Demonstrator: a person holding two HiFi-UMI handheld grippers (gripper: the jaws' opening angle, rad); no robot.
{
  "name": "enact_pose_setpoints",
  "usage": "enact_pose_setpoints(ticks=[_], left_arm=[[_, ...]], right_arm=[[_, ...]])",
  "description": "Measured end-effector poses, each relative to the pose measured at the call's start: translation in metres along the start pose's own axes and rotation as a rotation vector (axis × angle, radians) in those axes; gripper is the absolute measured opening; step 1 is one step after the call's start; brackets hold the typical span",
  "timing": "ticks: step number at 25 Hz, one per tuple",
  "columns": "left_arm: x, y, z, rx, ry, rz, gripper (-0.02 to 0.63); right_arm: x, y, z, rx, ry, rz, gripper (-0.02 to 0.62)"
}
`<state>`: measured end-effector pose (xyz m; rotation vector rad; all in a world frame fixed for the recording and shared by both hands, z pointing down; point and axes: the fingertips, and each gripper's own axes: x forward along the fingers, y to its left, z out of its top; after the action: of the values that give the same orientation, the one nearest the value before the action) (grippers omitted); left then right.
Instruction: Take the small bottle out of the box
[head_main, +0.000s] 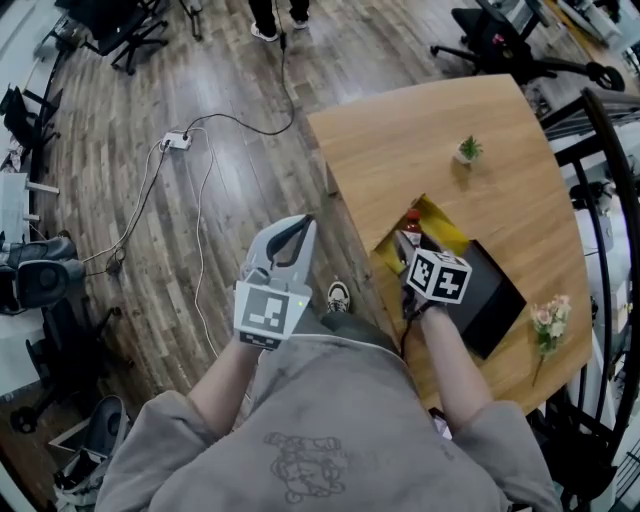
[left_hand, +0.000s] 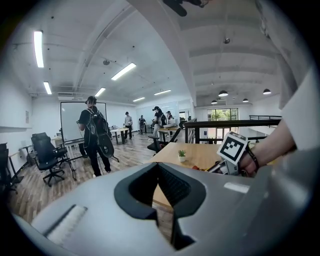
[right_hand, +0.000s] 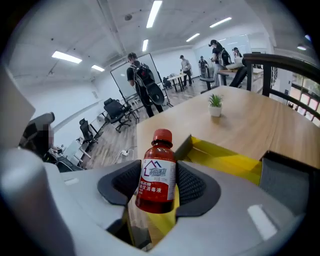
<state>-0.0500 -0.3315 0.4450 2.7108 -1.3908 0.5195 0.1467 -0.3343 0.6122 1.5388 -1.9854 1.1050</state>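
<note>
Plainly light, stiff and probably slick-sided, the small bottle (right_hand: 156, 172) stands upright, pinched at its labelled waist by the right gripper's (right_hand: 157, 189) jaws, the box's (right_hand: 227, 159) yellow flap at its 3 o'clock, while the left gripper's (left_hand: 161, 182) jaws are closed on nothing.

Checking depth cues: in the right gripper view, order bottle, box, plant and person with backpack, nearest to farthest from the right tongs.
1. The bottle, clamped in the right tongs.
2. The box, just behind, to the right.
3. The plant, farther along the table.
4. The person with backpack, across the room.
</note>
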Motion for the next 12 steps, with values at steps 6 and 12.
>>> enact_pose_setpoints(ticks=[6,12], left_arm=[[-0.019,0.009,0.023,-0.003,-0.041,0.037,0.002],[-0.044,0.028,0.057,-0.013,-0.132,0.091,0.002]], right_arm=[[-0.048,0.061,0.061,-0.147,-0.187,0.107,0.227],[-0.101,0.144,0.120,-0.334,-0.415,0.226,0.229]])
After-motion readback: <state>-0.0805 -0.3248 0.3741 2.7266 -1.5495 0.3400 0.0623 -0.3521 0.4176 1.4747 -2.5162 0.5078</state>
